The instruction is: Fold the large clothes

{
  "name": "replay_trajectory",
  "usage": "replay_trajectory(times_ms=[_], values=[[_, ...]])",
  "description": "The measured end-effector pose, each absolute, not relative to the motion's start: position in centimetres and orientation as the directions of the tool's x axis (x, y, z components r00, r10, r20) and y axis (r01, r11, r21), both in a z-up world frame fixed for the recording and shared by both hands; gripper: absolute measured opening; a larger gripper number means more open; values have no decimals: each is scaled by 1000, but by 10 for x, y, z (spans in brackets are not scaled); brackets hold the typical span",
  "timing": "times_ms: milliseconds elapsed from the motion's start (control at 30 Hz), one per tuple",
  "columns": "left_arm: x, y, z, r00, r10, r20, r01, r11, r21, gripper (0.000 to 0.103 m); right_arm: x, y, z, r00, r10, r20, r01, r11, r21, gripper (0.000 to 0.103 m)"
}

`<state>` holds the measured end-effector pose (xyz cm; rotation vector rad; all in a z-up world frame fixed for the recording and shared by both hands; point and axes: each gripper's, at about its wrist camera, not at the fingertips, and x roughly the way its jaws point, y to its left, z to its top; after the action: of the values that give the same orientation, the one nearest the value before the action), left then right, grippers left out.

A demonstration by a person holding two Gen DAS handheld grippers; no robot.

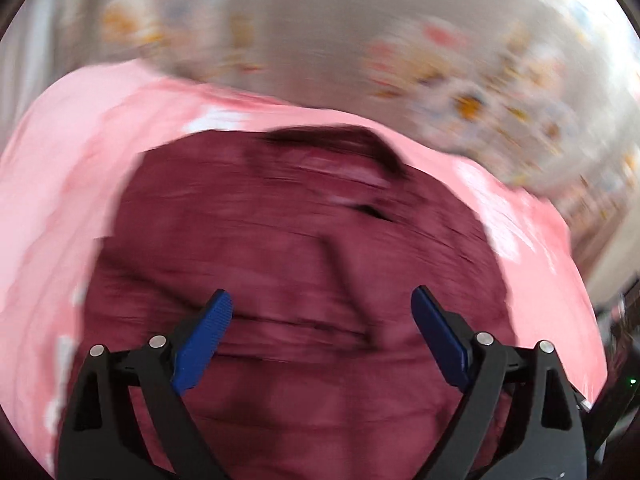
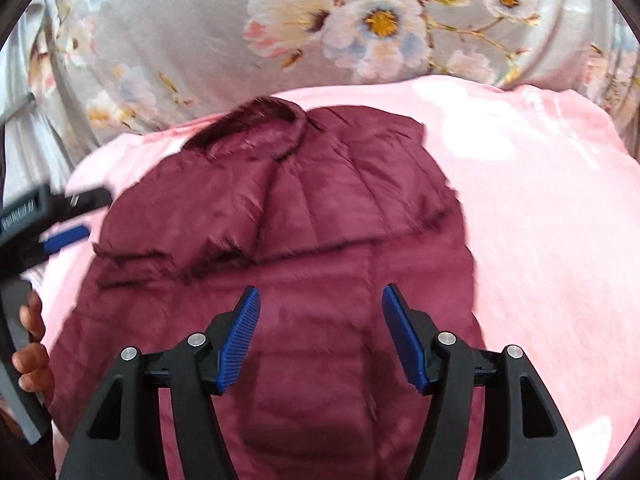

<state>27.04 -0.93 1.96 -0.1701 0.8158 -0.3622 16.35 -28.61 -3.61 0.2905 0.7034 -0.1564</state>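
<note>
A maroon quilted jacket (image 2: 304, 216) lies on a pink blanket (image 2: 540, 220), collar at the far end, one sleeve folded across its middle. It also shows, blurred, in the left wrist view (image 1: 304, 248). My right gripper (image 2: 321, 298) is open and empty, hovering over the jacket's lower part. My left gripper (image 1: 322, 300) is open and empty above the jacket. It also shows in the right wrist view (image 2: 70, 216) at the jacket's left edge, held by a hand.
The pink blanket (image 1: 60, 200) lies on a grey sheet with a flower print (image 2: 200, 40) that runs along the far side. The left wrist view is motion-blurred.
</note>
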Motion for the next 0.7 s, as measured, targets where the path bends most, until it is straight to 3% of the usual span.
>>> replay_trajectory(times_ms=[200,300,367,433,567,700], values=[[320,79,0,636,-229,-737,-9,953,-304,83,221,-267,-37,730,37,-682,194,946,260,63],[337,105,-12,629,-178,-757,-92,950,-299,82,235,-236,-37,729,36,-684,126,975,185,65],[346,109,-19,616,-171,-769,-111,947,-300,82,244,-214,-41,724,22,-689,71,992,107,72],[356,108,-28,603,-155,-783,-119,952,-280,79,259,-198,-50,711,-41,-702,51,999,-6,72],[367,102,-51,564,-114,-818,-131,965,-226,76,266,-219,-59,698,-180,-693,167,982,-86,59],[366,112,-64,561,-122,-819,-134,963,-235,76,234,-291,-48,704,-283,-652,410,911,47,61]])
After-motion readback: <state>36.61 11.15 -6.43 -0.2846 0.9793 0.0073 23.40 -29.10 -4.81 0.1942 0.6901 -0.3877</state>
